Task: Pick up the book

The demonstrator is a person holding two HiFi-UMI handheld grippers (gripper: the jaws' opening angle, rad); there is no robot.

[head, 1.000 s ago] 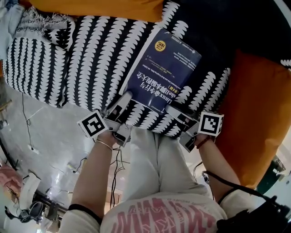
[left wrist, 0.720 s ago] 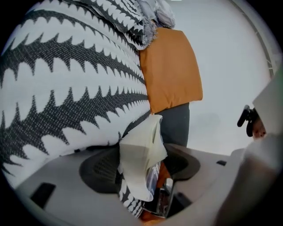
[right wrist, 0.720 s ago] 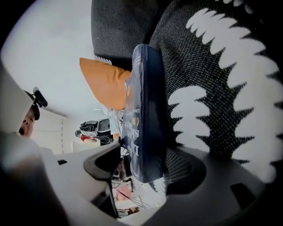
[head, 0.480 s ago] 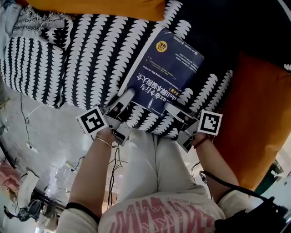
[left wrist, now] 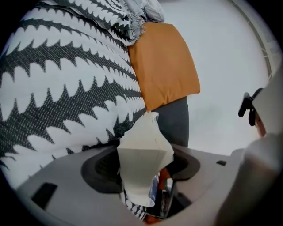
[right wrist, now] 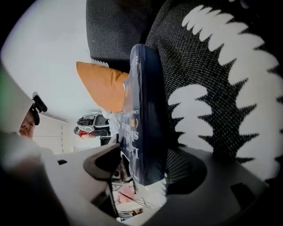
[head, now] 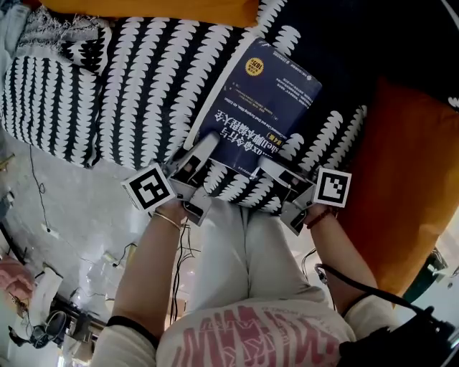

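A dark blue book [head: 262, 107] with a white page block lies at a slant on the black-and-white patterned sofa cover [head: 136, 86]. My left gripper [head: 201, 150] is at its near left corner. My right gripper [head: 269, 170] is at its near right corner. In the left gripper view the white page edge of the book [left wrist: 141, 141] fills the gap of the left gripper [left wrist: 143, 167], with both pads against it. In the right gripper view the book [right wrist: 146, 110] stands on edge in the right gripper [right wrist: 143, 167], both pads touching its covers.
An orange cushion [head: 401, 193] lies right of the book and another orange cushion [head: 158, 11] along the back. The person's legs [head: 244, 251] are just below the sofa's front edge. The floor with cables [head: 64, 215] shows at the left.
My left gripper has slid a little further onto the book's near left corner. The right gripper and the book stay about where they were.
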